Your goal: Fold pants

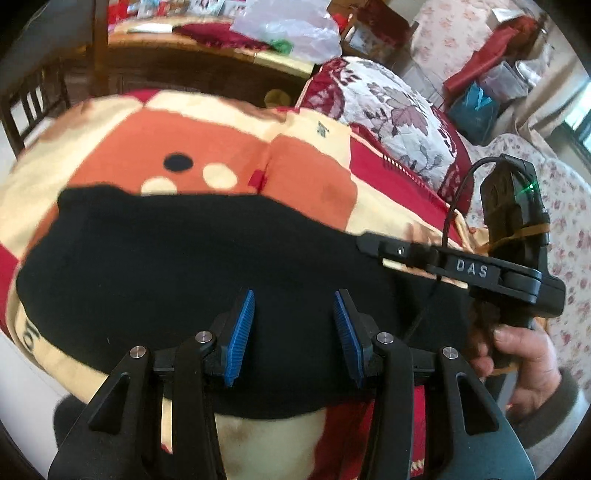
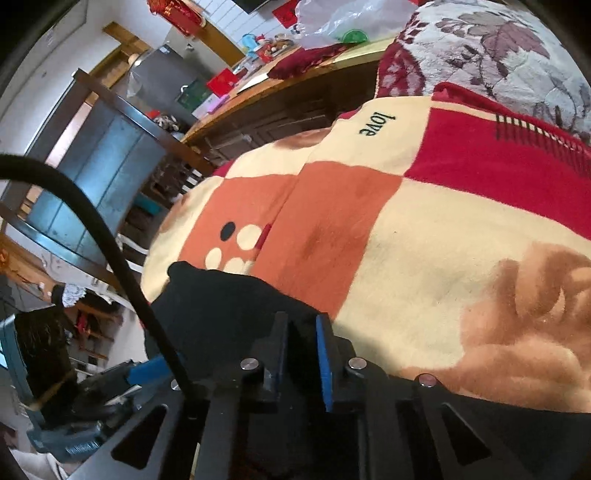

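Note:
Black pants (image 1: 192, 273) lie spread across a bed covered by a red, orange and cream blanket (image 1: 221, 133). My left gripper (image 1: 294, 301) hovers over the near part of the pants, its blue pads wide apart and empty. My right gripper (image 1: 369, 245) reaches in from the right at the pants' right edge, held by a hand. In the right wrist view the right gripper (image 2: 303, 325) has its blue pads close together with black pants fabric (image 2: 221, 302) between them.
A floral pillow (image 1: 391, 110) lies at the bed's far right. A wooden desk (image 1: 207, 55) with a plastic bag (image 1: 288, 26) stands behind the bed. A chair (image 1: 26, 99) is at the far left. A black cable (image 2: 92, 236) crosses the right wrist view.

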### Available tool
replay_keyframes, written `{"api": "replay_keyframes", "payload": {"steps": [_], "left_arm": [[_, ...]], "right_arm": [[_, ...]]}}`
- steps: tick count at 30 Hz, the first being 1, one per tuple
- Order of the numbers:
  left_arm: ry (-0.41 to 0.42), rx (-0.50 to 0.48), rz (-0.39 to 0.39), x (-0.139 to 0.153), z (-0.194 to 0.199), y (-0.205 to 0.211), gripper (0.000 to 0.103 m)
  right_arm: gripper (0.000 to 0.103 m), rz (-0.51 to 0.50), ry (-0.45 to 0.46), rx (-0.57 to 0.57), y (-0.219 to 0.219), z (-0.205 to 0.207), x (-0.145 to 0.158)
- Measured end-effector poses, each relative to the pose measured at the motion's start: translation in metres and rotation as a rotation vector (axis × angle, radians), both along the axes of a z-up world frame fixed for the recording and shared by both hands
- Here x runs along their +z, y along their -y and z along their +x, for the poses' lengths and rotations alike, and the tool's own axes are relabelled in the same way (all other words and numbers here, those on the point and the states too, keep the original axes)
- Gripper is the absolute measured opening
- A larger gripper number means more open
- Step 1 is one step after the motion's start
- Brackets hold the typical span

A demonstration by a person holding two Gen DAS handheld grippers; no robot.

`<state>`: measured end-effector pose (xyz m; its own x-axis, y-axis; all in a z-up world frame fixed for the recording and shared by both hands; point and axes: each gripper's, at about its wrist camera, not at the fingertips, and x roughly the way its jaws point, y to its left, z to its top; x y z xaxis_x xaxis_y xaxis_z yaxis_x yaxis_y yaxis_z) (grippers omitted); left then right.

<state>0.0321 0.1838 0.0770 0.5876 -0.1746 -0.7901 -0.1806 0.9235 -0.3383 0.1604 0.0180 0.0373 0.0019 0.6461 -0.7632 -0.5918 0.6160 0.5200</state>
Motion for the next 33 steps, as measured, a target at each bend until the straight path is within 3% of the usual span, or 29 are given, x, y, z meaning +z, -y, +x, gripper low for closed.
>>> {"api": "replay_keyframes", "payload": {"steps": [2, 6, 13, 20, 26, 29, 32, 33], "left_arm": [[0.015, -0.008, -0.004, 0.0, 0.004, -0.001, 0.044], [-0.049, -0.012, -0.07, -0.014, 0.011, -0.009, 0.044], [-0.062, -0.053, -0.117, -0.014, -0.018, -0.017, 0.045], [-0.078, -0.005, -0.227, -0.02, -0.063, -0.026, 0.05], [-0.145, 0.101, -0.27, -0.04, -0.08, -0.035, 0.05], [-0.118, 0.155, -0.319, -0.041, -0.075, -0.044, 0.05], [-0.105, 0.196, -0.325, -0.045, -0.068, -0.047, 0.05], [-0.101, 0.209, -0.331, -0.047, -0.064, -0.049, 0.05]], "right_arm": [[0.014, 0.006, -0.031, 0.02, 0.0, 0.001, -0.003], [0.02, 0.036, -0.135, 0.027, 0.002, 0.004, -0.015], [0.028, 0.103, -0.255, 0.067, 0.013, 0.011, -0.02], [0.036, 0.125, -0.383, 0.119, 0.004, 0.025, -0.033], [0.036, 0.123, -0.373, 0.133, -0.009, 0.025, -0.039], [0.037, 0.15, -0.375, 0.115, -0.006, 0.024, -0.042], [0.035, 0.159, -0.301, 0.108, -0.003, 0.02, -0.036], [0.029, 0.15, -0.268, 0.106, -0.004, 0.018, -0.034]]}}
